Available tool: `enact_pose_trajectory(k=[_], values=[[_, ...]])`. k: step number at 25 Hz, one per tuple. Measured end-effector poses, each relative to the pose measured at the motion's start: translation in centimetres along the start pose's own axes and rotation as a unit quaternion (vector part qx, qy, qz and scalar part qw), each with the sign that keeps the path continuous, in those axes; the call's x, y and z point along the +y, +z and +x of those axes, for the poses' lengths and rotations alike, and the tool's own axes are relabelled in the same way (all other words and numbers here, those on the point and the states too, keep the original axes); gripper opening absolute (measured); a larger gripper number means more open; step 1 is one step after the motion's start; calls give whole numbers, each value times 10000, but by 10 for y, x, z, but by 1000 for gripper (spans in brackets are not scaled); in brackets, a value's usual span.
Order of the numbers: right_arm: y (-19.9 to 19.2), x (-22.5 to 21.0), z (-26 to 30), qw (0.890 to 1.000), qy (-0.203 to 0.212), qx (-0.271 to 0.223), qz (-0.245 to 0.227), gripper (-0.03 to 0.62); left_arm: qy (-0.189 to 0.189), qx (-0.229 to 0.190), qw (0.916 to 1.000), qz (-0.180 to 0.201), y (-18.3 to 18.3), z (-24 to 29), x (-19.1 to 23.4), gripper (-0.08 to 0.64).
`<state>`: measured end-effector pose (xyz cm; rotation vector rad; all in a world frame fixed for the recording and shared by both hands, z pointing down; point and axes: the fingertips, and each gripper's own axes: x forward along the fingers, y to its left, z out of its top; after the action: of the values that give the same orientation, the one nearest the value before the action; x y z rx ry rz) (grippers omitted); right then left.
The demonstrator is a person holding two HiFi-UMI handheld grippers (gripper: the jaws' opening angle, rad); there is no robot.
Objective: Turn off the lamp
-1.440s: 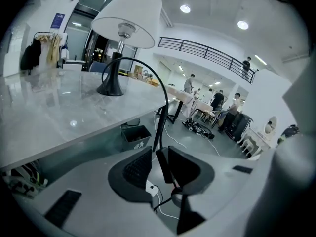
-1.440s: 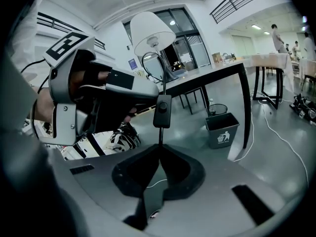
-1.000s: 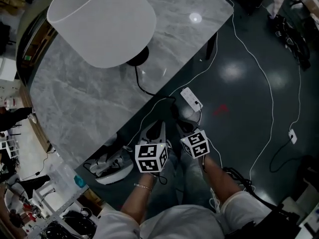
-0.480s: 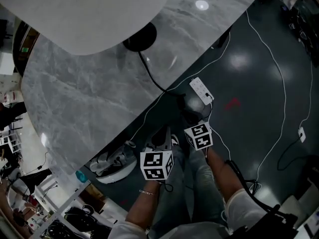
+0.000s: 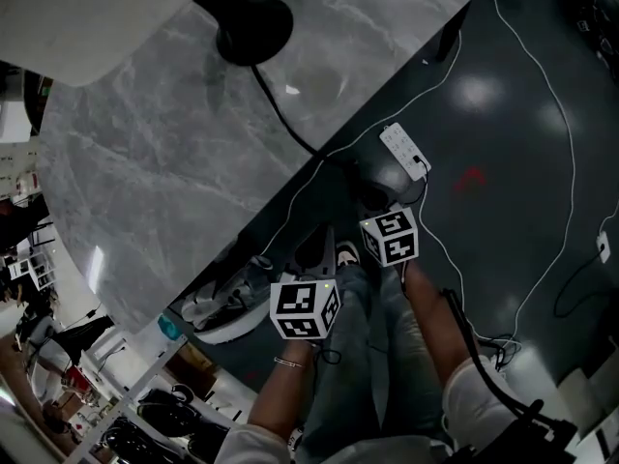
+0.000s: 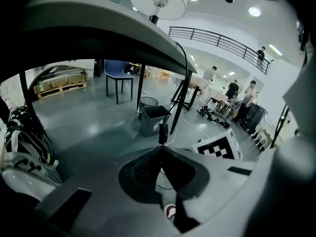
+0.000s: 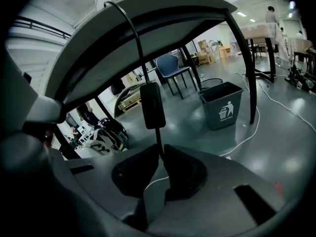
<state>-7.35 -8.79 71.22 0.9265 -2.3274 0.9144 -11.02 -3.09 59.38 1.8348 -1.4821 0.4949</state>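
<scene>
My right tongs pinched the cord just below the switch, steadying it. My left tongs, shut and empty, pointed at the switch. The lamp stood on the table above. Next, I judged, the left tips should press the switch.

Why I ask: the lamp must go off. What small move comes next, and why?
Probably bring the shut, empty left gripper up to the inline switch and press it. The right gripper appears clamped on the cord just below that switch, steadying it and leaving the left free.
</scene>
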Motion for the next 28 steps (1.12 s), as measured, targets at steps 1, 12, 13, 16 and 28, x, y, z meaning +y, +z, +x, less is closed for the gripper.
enact_pose_trajectory(k=[1,12,13,16,28], values=[[3,2,-2,10000,42,-47,36,17,9,-17,10000,-10,0,0,0,8],[20,6,-63,9997,62,-209,91,35,6,-315,9995,-17,28,-18,-23,8],[22,10,-73,9996,46,-228,138,35,28,-336,9994,-18,31,-24,-24,8],[33,21,-105,9994,-26,-287,169,35,93,-405,9991,-37,42,-38,-31,8],[136,71,-220,9938,-690,-813,320,11,323,-687,9971,-88,96,-107,-59,8]])
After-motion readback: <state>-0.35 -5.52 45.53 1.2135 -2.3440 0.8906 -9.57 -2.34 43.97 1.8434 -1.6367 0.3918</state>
